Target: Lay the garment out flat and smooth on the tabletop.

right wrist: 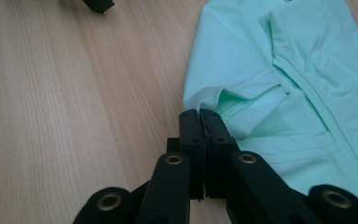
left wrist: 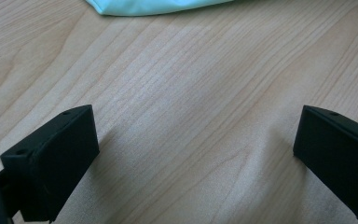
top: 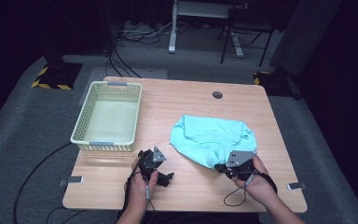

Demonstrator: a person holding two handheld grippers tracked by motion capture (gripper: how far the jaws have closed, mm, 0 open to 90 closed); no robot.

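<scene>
The right gripper (right wrist: 199,114) pinches the near edge of the green shirt (top: 212,137) lying crumpled mid-table (top: 186,100), probably to drag it, while the left gripper (left wrist: 196,154) waits wide open over bare wood.

We are seeing two bare forearms, with no sleeves showing. Each hand is carrying a black two-jaw tool: the left gripper (top: 164,177) and right gripper (top: 220,167) are each wearing a grey three-cornered plate on top and trailing a thin black cable. Brass-coloured rivets are showing on the right one's linkage arms.
</scene>
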